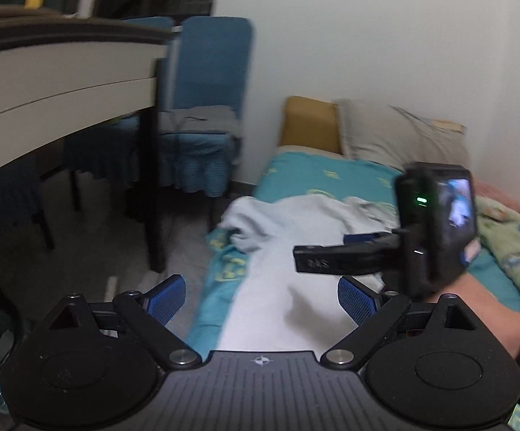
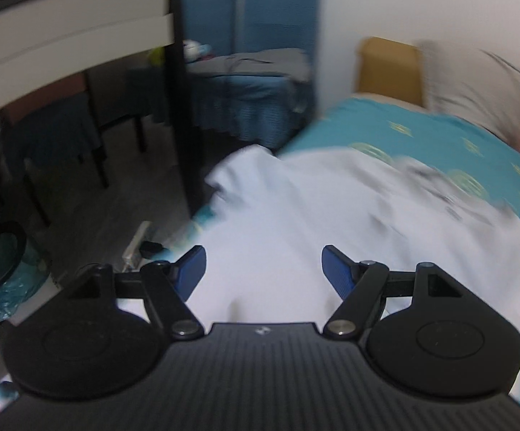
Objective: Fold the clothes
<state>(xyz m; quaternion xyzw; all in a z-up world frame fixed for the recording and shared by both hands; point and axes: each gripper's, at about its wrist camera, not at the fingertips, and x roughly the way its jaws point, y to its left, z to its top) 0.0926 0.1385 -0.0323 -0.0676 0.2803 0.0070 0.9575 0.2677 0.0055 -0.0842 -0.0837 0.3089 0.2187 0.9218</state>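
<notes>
Pale garment [image 1: 281, 251] lies rumpled on the bed [image 1: 295, 176], on a teal sheet w/ yellow print, one end bunched at the bed's edge near the floor. Both views blurred, so folds and garment type can't be made out.

Left gripper [image 1: 261, 296] hangs over the near part of the garment, jaws wide, blue pads [image 1: 168, 298] w/ nothing between them. Can't tell if it touches the cloth.

Right gripper [image 2: 263, 271] also spread wide above the garment [image 2: 313, 215], nothing held. In the left view the right gripper [image 1: 312, 262] shows from the side, fingers pointing across the cloth; the person's right hand [image 1: 475, 305] holds it.

At the head of the bed: grey pillow [image 1: 396, 136] against the wall, mustard cushion [image 1: 310, 124] beside it. Green blanket [image 1: 511, 237] on the far side. Blue chair [image 1: 206, 107] w/ grey cloth on its seat stands just beside the bed, next to a dark-legged bench [image 1: 62, 68]. Bin [image 2: 1, 269] w/ teal liner on the floor.
</notes>
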